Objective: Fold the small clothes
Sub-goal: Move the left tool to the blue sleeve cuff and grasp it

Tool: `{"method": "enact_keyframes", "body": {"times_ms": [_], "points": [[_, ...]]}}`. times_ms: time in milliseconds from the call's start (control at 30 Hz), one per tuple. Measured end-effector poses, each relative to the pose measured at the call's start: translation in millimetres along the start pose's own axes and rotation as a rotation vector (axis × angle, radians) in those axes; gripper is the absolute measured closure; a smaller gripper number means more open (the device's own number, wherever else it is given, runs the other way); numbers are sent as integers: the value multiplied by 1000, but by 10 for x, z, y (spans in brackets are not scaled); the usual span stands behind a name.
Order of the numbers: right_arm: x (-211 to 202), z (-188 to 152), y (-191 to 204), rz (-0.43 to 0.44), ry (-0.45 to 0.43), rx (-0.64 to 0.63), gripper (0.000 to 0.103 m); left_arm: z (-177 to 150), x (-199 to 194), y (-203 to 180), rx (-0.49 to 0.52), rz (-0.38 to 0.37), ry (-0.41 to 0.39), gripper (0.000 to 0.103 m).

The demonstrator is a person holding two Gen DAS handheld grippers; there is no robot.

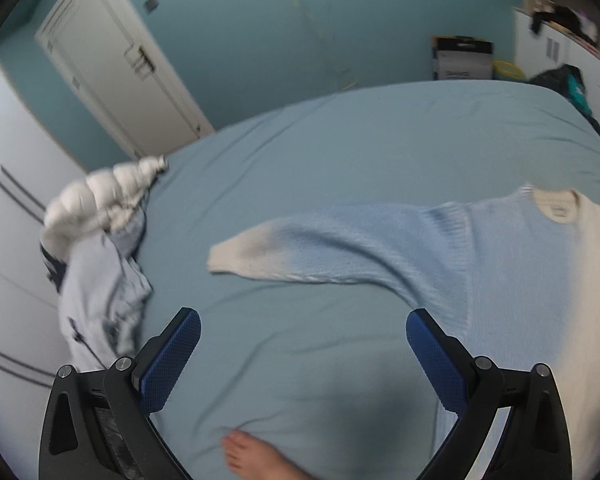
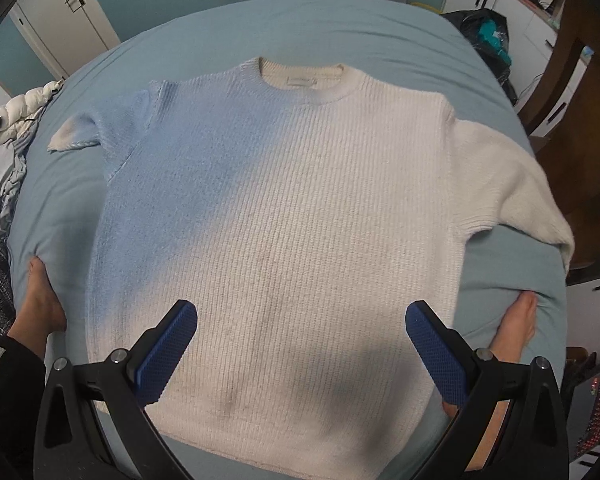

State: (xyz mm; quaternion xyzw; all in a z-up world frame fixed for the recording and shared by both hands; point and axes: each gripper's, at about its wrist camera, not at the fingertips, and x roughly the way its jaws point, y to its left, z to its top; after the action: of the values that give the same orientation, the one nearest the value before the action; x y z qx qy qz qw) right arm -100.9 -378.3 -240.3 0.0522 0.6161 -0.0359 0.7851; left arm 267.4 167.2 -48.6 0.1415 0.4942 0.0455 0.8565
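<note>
**Sweater laid flat, no fold yet**

Though spread face-up, the sweater (image 2: pixel 284 208) fills centre frame in right view, unfolded. L to R: clothes heap (image 1: pixel 100 264) far left; left gripper (image 1: pixel 303 354) spread, empty; right gripper (image 2: pixel 302 344) spread above hem. All folds remain.

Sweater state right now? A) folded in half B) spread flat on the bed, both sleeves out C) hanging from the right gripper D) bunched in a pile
B: the sweater lies flat on the bed with both sleeves spread out, and the open right gripper hovers above its lower part, holding nothing.
</note>
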Motion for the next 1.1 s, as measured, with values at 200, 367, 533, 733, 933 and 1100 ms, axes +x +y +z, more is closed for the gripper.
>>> {"method": "enact_keyframes", "body": {"times_ms": [200, 367, 533, 733, 933, 1100], "points": [[212, -11, 120, 46, 43, -73, 1, -222, 1218, 100, 71, 151, 171, 0], [394, -36, 179, 73, 83, -116, 1, -237, 1841, 259, 30, 208, 235, 0], [537, -133, 125, 85, 118, -139, 1, -208, 2268, 659, -446, -30, 321, 0], [564, -96, -22, 105, 138, -74, 1, -355, 2680, 795, -828, -216, 362, 0], [502, -70, 49, 117, 115, -66, 1, -237, 2754, 508, -811, -193, 334, 2], [436, -97, 154, 105, 66, -112, 1, 12, 2567, 164, -684, -167, 316, 86]]}}
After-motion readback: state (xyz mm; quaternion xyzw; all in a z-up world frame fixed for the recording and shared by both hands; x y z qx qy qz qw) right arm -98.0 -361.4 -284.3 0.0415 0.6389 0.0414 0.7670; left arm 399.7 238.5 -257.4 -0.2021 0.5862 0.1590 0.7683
